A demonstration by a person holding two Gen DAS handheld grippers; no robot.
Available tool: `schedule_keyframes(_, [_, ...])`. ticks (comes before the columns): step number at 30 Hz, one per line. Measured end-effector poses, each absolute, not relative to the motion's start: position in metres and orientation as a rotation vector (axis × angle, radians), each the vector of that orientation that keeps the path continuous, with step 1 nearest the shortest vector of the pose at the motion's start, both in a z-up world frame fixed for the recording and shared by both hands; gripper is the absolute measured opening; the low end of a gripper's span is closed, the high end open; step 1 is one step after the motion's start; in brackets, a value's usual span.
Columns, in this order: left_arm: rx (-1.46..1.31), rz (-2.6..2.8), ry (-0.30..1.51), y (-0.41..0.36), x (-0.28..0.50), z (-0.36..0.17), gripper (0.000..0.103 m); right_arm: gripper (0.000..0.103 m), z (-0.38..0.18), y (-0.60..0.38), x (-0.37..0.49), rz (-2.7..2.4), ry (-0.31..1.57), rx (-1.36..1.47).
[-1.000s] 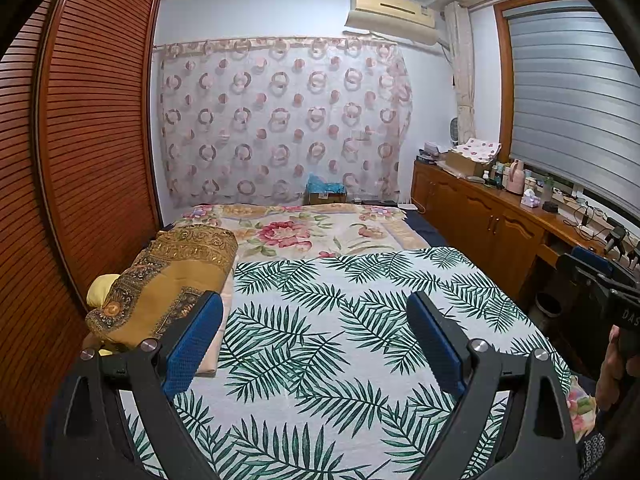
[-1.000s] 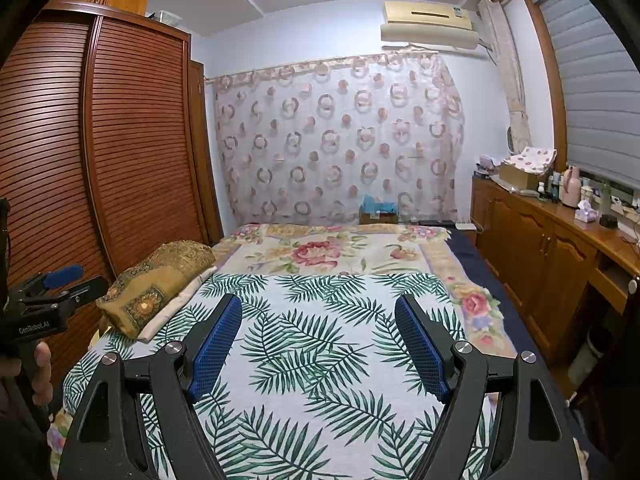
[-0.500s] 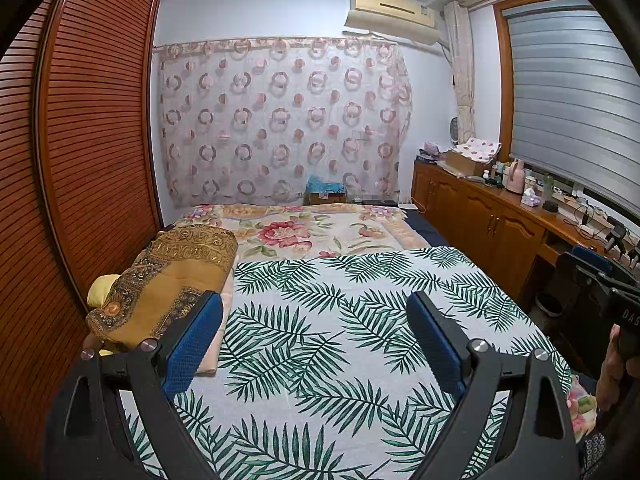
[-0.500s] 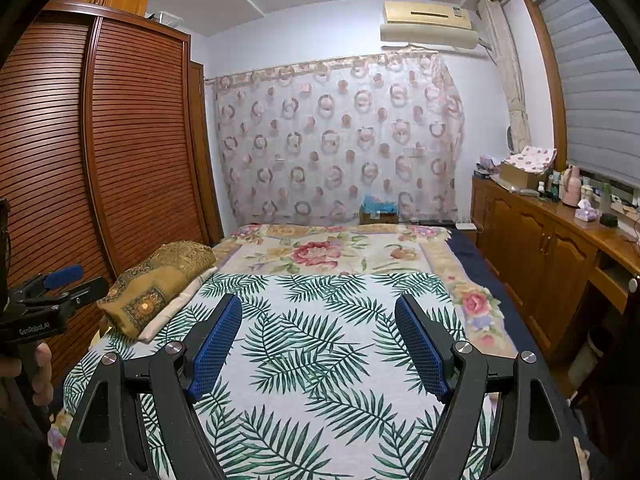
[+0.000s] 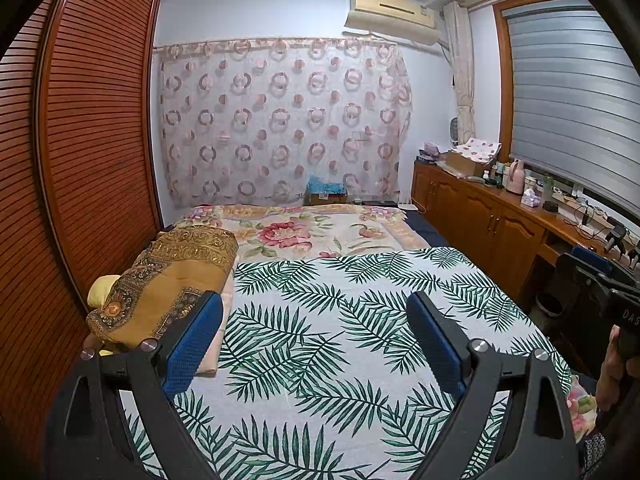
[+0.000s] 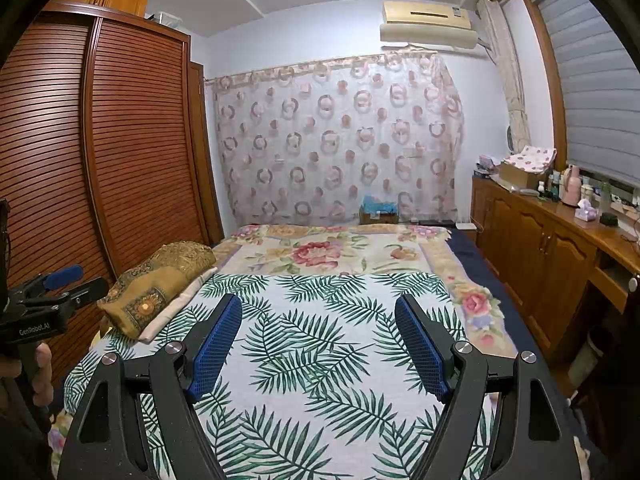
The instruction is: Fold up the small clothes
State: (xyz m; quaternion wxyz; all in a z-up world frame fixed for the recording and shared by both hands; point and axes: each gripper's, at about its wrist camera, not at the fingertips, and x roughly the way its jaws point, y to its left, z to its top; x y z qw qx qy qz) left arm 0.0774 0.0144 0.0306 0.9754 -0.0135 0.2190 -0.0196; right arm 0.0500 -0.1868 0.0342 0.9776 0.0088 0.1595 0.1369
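Observation:
No small garment shows in either view. My left gripper (image 5: 316, 304) is open and empty, held above a white sheet with green palm leaves (image 5: 340, 344) spread on the bed. My right gripper (image 6: 318, 306) is open and empty above the same sheet (image 6: 320, 344). The left gripper also shows at the left edge of the right wrist view (image 6: 60, 284), and the right gripper's body at the right edge of the left wrist view (image 5: 600, 280). Both have blue pads.
A folded gold patterned blanket (image 5: 172, 280) lies on pillows at the bed's left side, next to a louvred wooden wardrobe (image 5: 88, 140). A floral bedspread (image 5: 304, 232) covers the far half. A wooden cabinet with bottles (image 5: 500, 216) runs along the right wall.

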Motion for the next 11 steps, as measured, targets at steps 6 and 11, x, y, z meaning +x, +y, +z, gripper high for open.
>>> schedule_keyframes(6, [-0.028,-0.039,0.441,0.0147,0.0771,0.0308,0.093,0.081,0.0342,-0.1874,0.0502,0.277,0.323,0.017])
schedule_keyframes(11, [-0.026,-0.040,0.441,0.0143,0.0773,0.0305,0.093,0.081,0.0339,-0.1869,0.0502,0.276,0.323,0.019])
